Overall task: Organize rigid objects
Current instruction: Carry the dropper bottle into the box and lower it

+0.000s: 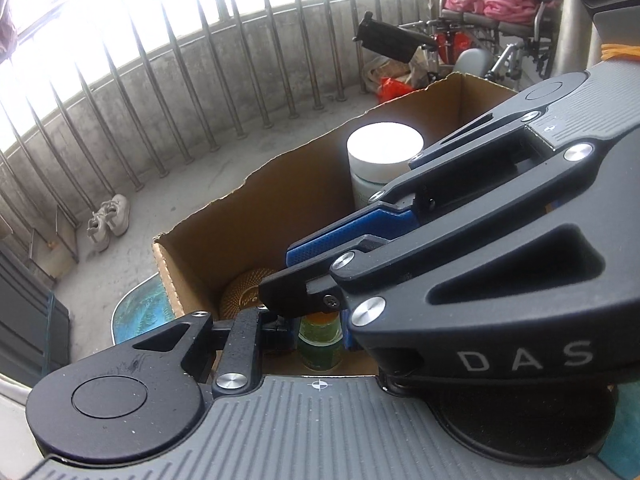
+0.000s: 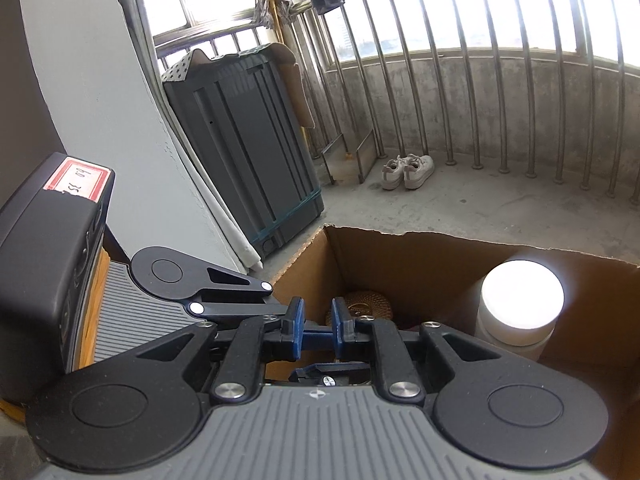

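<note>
An open cardboard box [image 1: 256,196] [image 2: 400,256] holds a white-lidded jar [image 1: 384,148] [image 2: 520,304], a round gold woven lid [image 1: 244,296] [image 2: 368,304] and a green-labelled jar [image 1: 320,340]. My right gripper [image 2: 318,312] hangs over the box with its blue pads a narrow gap apart and nothing between them; in the left wrist view it crosses in front [image 1: 320,256]. My left gripper's own fingers are mostly hidden behind it, with only the left finger [image 1: 244,332] showing; the left gripper also shows at the left of the right wrist view [image 2: 224,292].
The box sits on a table with a blue patterned top [image 1: 140,312]. A grey cabinet [image 2: 248,152], white shoes [image 2: 408,170] [image 1: 110,220] and balcony railings [image 2: 480,80] lie beyond. A wheelchair with pink cloth [image 1: 496,4] stands far right.
</note>
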`<state>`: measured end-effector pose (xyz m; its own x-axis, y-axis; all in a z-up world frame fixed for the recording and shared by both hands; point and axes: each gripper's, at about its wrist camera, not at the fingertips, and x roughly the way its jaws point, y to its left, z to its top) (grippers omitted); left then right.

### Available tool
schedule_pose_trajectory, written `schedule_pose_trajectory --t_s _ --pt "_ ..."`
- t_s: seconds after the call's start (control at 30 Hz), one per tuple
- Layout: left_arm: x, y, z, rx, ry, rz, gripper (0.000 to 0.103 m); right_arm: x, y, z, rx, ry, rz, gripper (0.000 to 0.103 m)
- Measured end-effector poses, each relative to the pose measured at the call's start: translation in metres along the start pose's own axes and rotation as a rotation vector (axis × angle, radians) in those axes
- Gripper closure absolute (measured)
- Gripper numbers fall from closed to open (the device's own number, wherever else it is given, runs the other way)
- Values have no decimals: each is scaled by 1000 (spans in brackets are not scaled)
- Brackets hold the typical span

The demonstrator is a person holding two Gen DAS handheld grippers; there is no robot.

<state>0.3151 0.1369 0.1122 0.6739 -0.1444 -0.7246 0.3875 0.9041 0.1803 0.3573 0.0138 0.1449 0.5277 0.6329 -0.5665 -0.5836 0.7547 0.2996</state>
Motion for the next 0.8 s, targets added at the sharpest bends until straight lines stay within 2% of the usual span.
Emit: schedule_pose_trajectory --t_s 0.27,0.47,0.7,0.8 --pt "-2 1 -2 3 3 49 83 -5 1 0 3 -12 -13 86" --pt "-6 6 -3 -9 2 33 82 -8 -2 -1 15 -11 -17 86" --pt "-6 2 -3 15 2 50 83 -10 -3 -7 5 -8 -44 86" --pt "-5 9 -4 -50 -10 29 83 -13 -7 -9 19 -11 -45 86"
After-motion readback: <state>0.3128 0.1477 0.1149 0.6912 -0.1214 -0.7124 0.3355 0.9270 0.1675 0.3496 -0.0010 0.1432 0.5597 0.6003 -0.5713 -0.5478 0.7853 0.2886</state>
